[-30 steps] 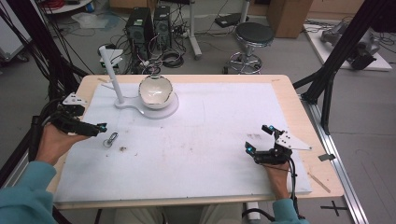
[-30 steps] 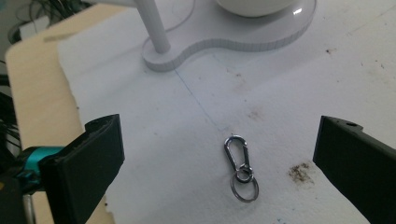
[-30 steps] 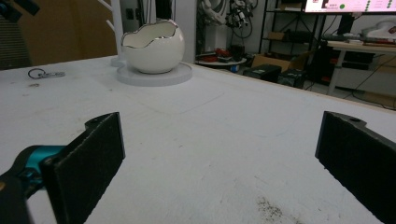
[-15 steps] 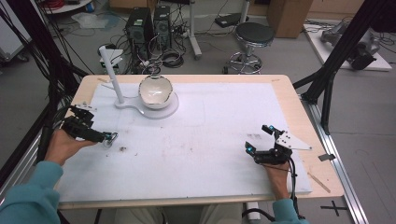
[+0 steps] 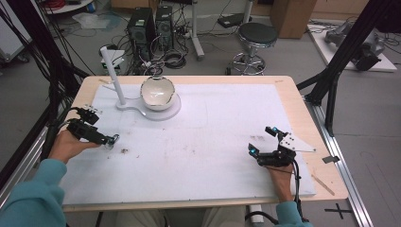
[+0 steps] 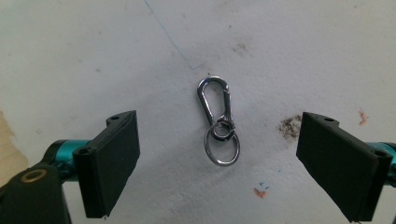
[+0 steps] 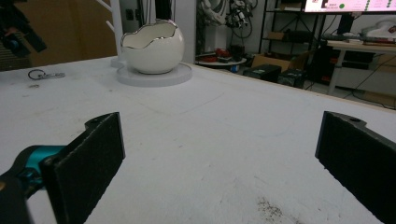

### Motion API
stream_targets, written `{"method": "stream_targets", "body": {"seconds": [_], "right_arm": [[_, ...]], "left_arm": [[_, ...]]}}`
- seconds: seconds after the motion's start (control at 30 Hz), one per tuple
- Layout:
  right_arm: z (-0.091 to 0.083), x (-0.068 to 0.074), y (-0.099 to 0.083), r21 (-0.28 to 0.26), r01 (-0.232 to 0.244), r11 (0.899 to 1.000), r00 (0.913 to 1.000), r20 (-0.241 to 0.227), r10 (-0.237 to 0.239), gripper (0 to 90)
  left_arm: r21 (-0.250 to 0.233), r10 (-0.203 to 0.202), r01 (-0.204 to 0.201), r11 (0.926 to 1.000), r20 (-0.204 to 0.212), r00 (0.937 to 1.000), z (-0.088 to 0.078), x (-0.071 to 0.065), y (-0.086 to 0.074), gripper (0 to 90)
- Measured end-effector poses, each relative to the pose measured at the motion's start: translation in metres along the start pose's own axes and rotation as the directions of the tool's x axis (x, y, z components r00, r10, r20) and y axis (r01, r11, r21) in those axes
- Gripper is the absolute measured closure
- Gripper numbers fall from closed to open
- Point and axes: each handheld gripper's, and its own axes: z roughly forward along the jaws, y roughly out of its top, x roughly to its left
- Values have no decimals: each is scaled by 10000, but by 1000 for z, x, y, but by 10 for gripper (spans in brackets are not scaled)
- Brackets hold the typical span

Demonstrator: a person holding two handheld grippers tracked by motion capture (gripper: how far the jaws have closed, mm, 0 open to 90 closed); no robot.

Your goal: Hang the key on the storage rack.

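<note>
At the left of the high view the left gripper point(image 5: 109, 140) sits low over the white mat point(image 5: 213, 123) that covers the bench point(image 5: 302, 118), its tip right at a small metal clip point(image 5: 110, 143). In the left gripper view that clip point(image 6: 217, 120) lies flat on the mat in the middle of the frame: a silver snap hook with a ring linked to its lower end. The fingers point(image 6: 112, 161) stand wide on either side of it, well clear of the metal, and they have just been closing a little; nothing is gripped. A dark smudge point(image 6: 290, 126) marks the mat just right of the clip.

At the lower right of the high view the right gripper point(image 5: 262, 142) rests over the mat, its fingers spread wide with only bare mat between them, as the right gripper view also shows.

Toward the upper left of the high view stands a white egg-shaped bowl point(image 5: 157, 92) on a round base, with a white post point(image 5: 113, 74) beside it.
</note>
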Motion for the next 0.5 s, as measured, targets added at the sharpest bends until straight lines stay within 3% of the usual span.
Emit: {"method": "stream_targets", "body": {"seconds": [0.5], "right_arm": [[0,0,0,0,3,10000,10000,-1,-3,5]], "left_arm": [[977,-201,170,9951,316,9993,11,1,5,210]]}}
